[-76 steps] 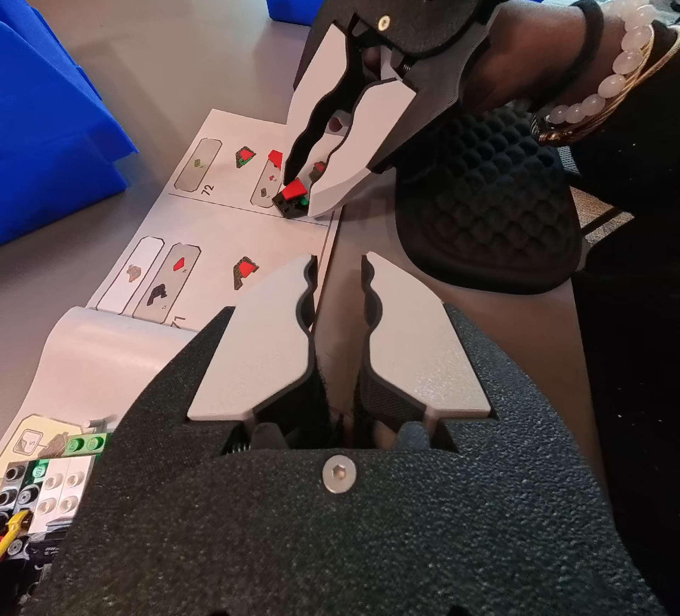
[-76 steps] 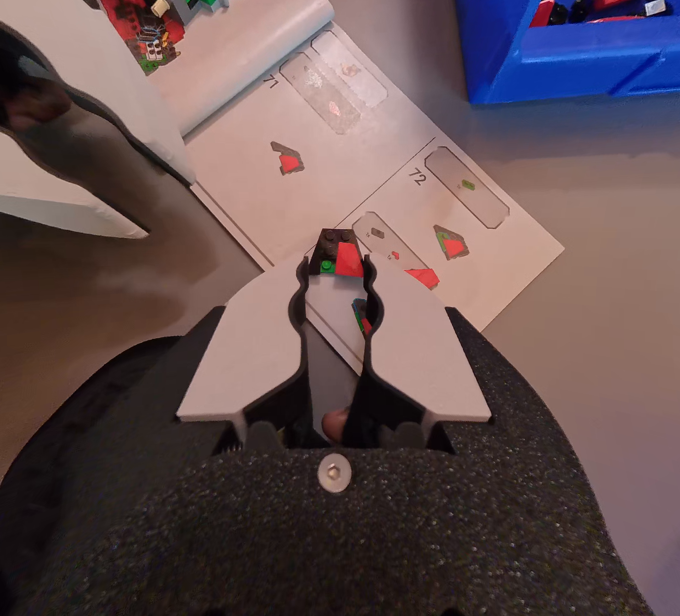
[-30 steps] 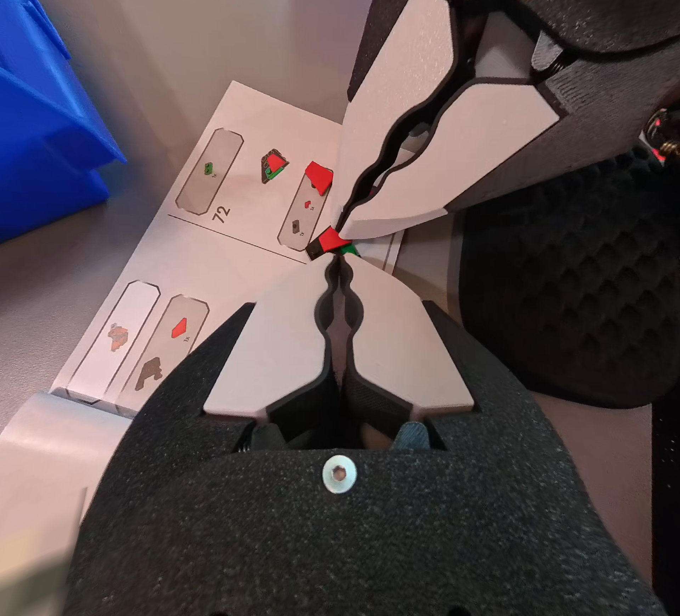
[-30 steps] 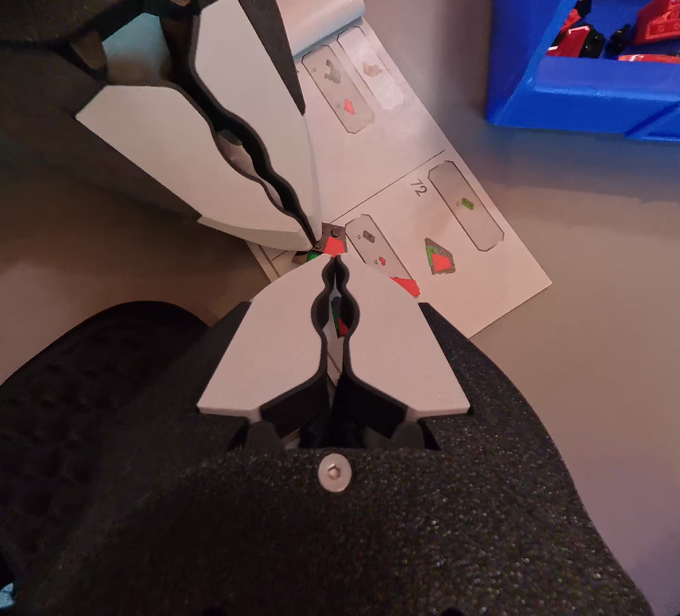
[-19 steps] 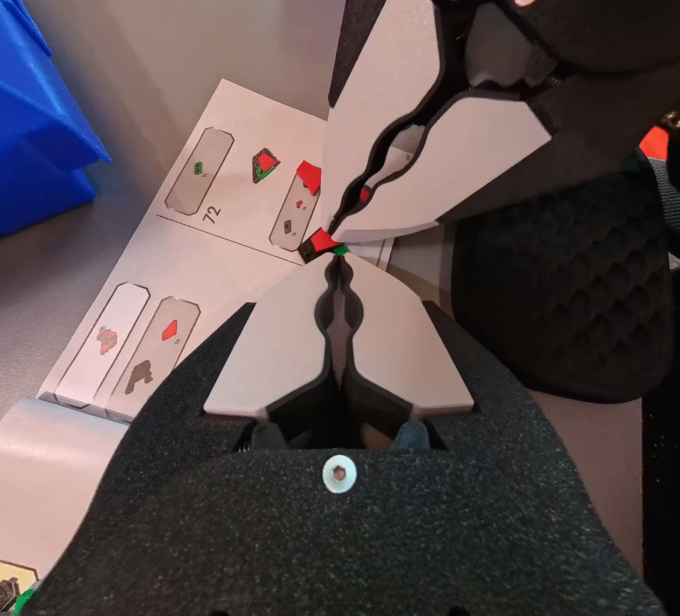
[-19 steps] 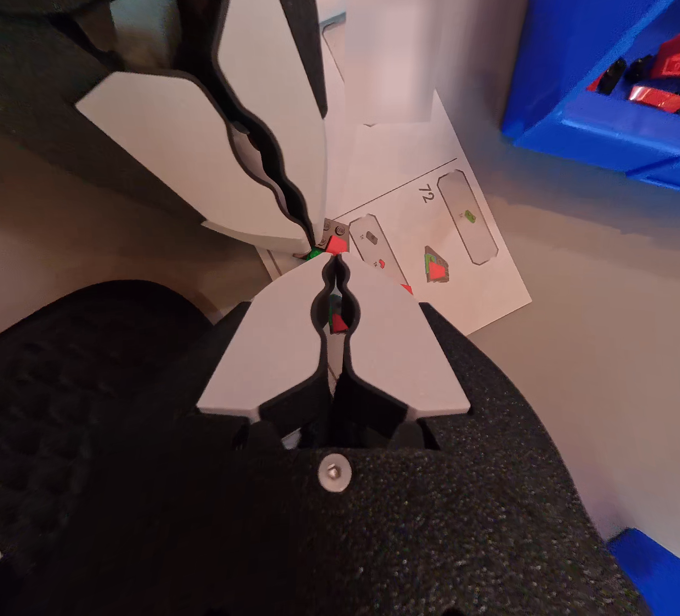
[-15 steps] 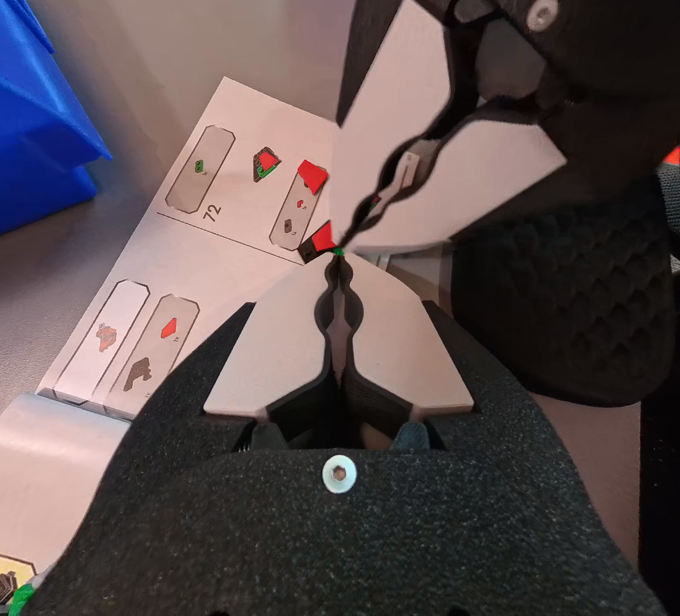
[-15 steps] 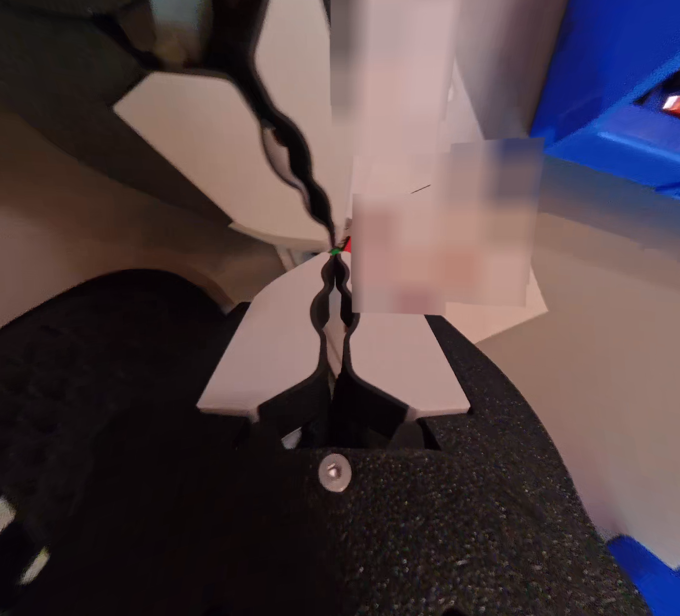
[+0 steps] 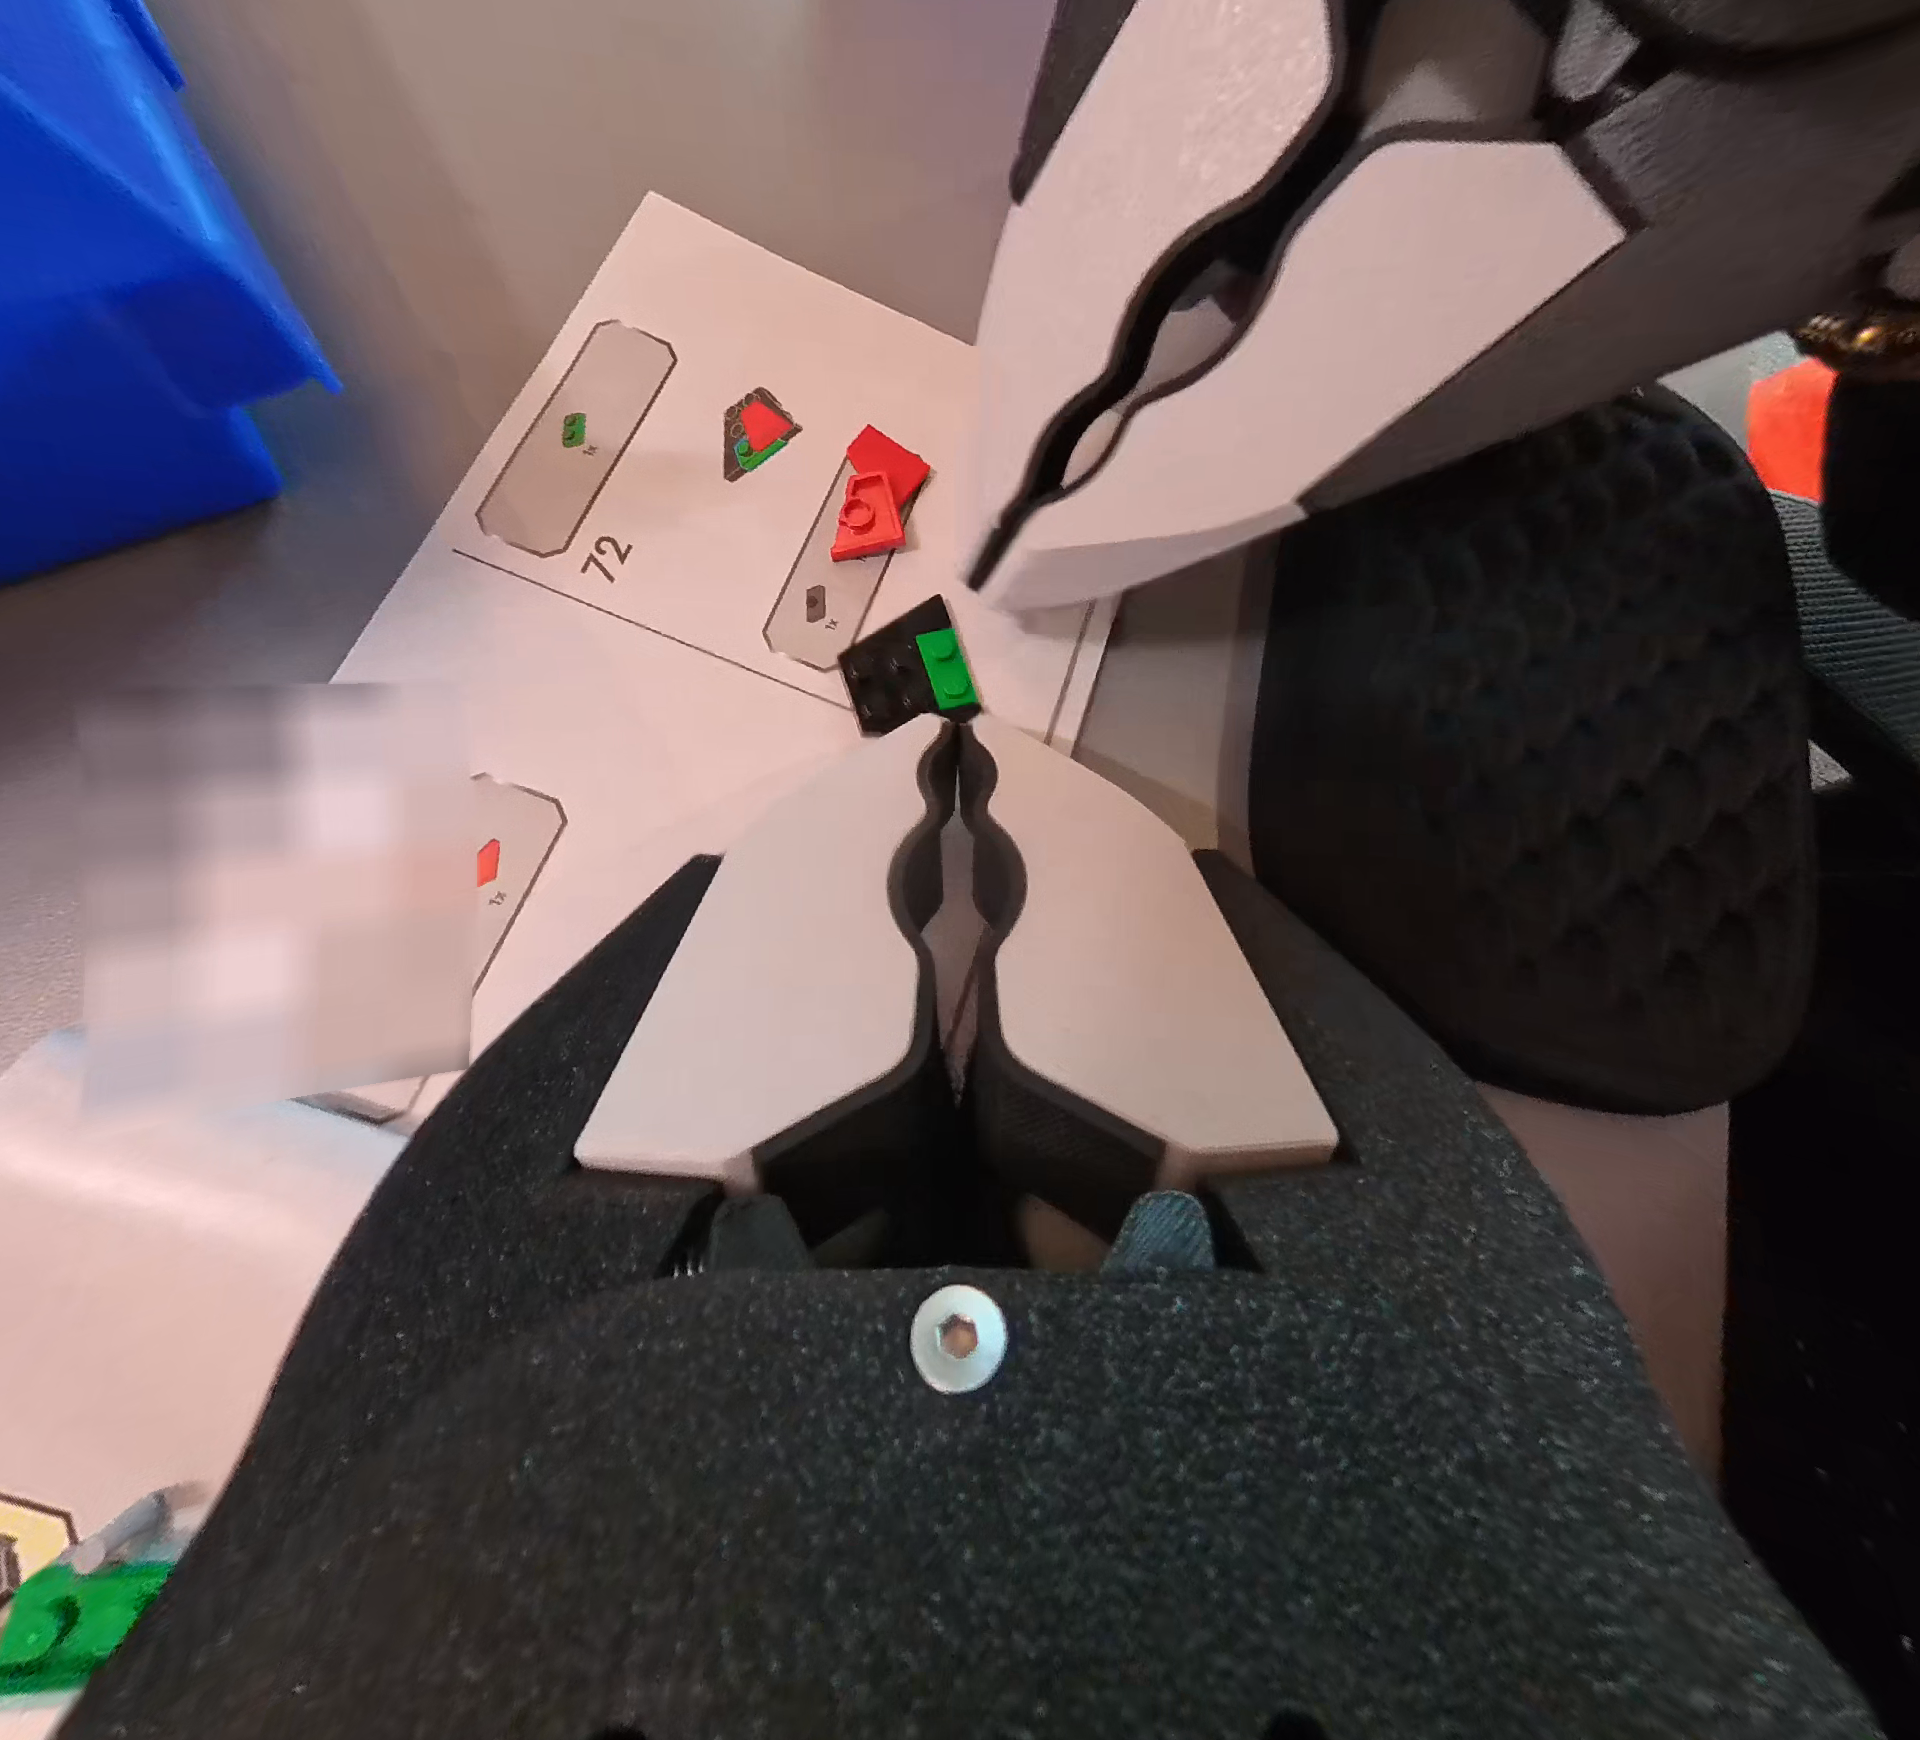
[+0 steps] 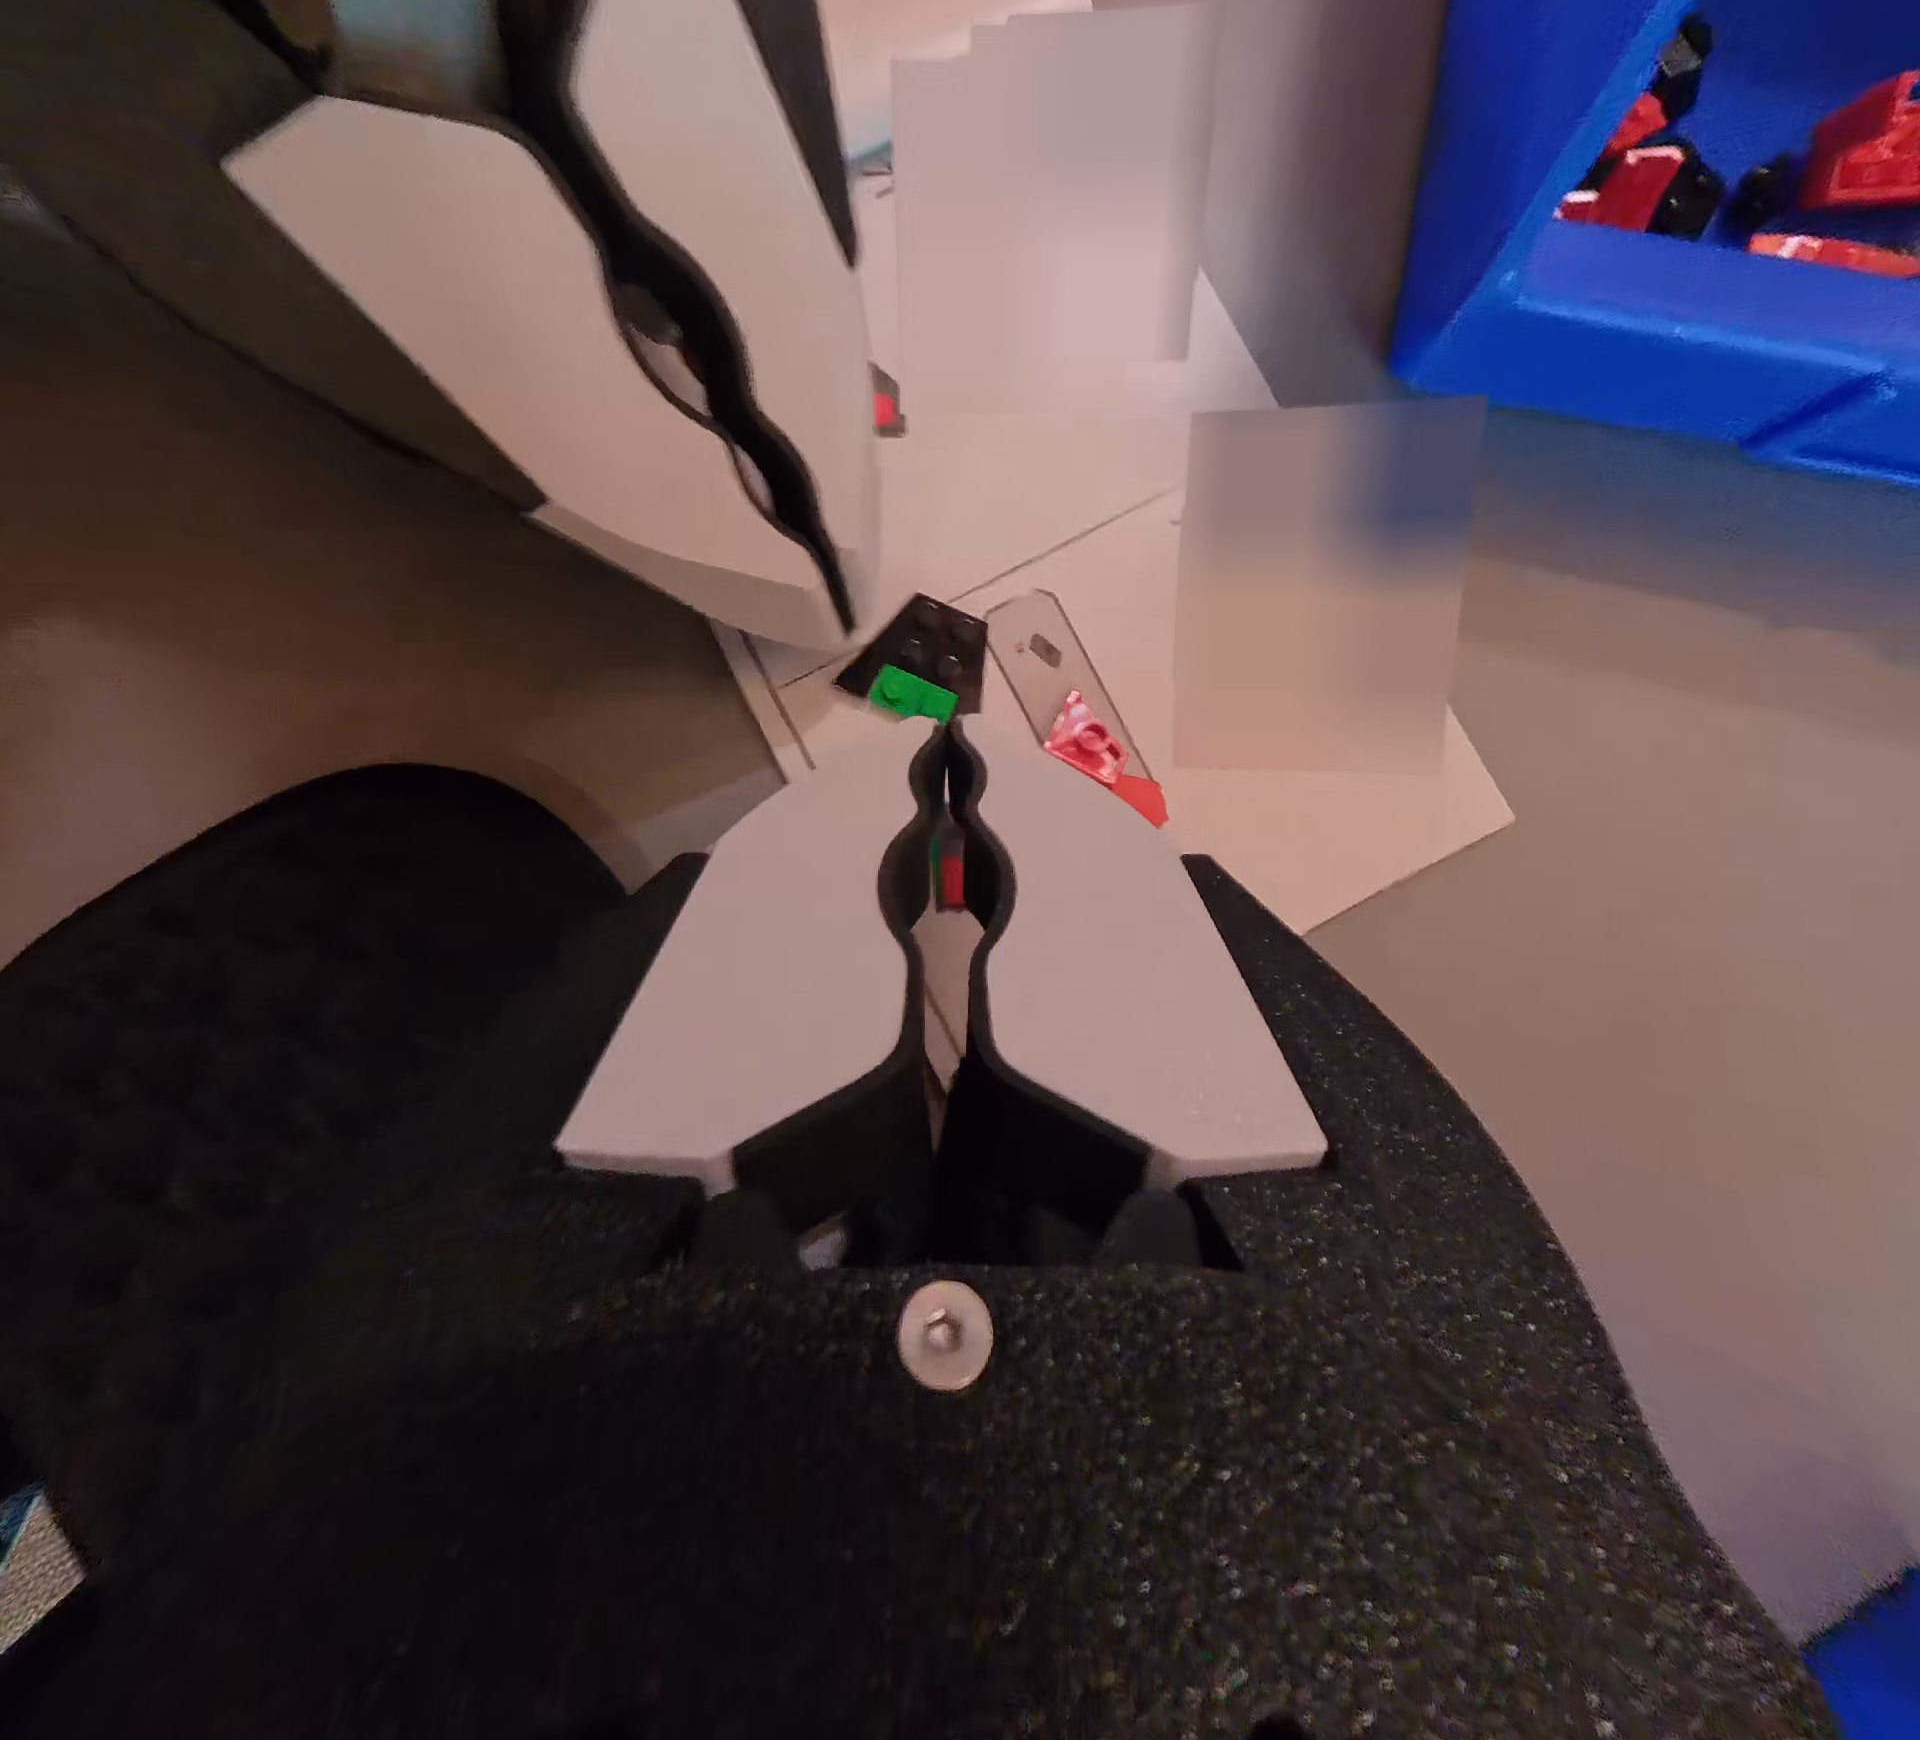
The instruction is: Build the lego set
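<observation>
Shows the left claw (image 9: 951, 734) pressed together, its tips right at the near edge of the small green plate (image 9: 945, 667) seated on the black wedge plate (image 9: 883, 677). Shows the right claw (image 10: 945, 736) pressed together too, tips meeting the same little assembly from the opposite side. Cannot be settled from either view whether either claw truly nips the piece or only touches it. Places that assembly just ahead of both sets of tips, over the open instruction booklet (image 9: 644, 714) on the desk (image 9: 623, 80). Leaves a red wedge piece (image 9: 871, 518) lying loose on the page, a little beyond the left claw and near the assembly but not joined to it. Looks like an early point in this sub-step: green on black done, red wedge yet to be pressed on, then the whole to be fitted to the larger build. Keeps further red and black parts in the blue bin (image 10: 1662, 319), ahead and to the right of the right claw.
</observation>
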`<state>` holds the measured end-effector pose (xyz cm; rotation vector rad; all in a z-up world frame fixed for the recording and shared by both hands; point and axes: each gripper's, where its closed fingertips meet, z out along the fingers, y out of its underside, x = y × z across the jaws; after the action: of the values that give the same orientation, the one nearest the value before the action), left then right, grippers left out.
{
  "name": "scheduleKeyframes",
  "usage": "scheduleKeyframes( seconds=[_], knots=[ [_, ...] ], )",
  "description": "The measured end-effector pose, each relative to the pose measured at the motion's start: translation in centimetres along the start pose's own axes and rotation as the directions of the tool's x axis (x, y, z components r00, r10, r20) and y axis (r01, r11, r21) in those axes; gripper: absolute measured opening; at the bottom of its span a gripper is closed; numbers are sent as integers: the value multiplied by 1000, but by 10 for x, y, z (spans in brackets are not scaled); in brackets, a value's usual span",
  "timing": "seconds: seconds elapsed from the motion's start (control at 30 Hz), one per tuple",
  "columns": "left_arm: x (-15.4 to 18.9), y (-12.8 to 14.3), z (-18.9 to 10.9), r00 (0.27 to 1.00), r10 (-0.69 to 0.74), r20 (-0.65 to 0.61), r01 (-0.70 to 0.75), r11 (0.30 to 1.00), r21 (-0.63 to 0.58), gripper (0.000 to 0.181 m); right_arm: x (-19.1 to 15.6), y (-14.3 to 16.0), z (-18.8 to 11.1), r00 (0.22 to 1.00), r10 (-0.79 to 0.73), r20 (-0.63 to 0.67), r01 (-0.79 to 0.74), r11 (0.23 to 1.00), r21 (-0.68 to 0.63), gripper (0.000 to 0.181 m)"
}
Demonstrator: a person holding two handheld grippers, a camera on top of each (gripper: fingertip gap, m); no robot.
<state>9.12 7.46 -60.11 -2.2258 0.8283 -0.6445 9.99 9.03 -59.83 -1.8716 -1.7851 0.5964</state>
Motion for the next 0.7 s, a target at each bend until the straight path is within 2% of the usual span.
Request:
scheduleKeyframes(
  seconds=[0.03, 0.2, 0.3, 0.43, 0.57, 0.7],
  knots=[
    [0, 1, -1, 1000, 0, 2, 0, 1000, -4, 0, 4, 1, 0, 1000, 3, -24, -3, 1000, -9, 0],
    [-5, 5, -2, 999, 11, 52, -10, 1000, -26, 0, 4, -3, -5, 1000, 22, -15, -21, 999, 41, 0],
    [-6, 4, -2, 998, 16, 65, -14, 999, -32, 0, -1, 4, 0, 1000, -8, -20, 8, 1000, -7, 8],
    [-3, 6, 0, 998, 22, 54, -20, 999, -37, 0, 13, 5, -8, 996, 4, -87, -4, 1000, 7, 16],
    [0, 2, -2, 999, 13, 36, -13, 1000, -15, 0, 27, 11, -10, 997, 43, -68, -45, 999, -19, 17],
    [-1, 0, -4, 999, 7, 38, -7, 1000, 3, 1, 26, 12, -1, 997, -44, -57, 41, 998, -49, 22]
  ],
)
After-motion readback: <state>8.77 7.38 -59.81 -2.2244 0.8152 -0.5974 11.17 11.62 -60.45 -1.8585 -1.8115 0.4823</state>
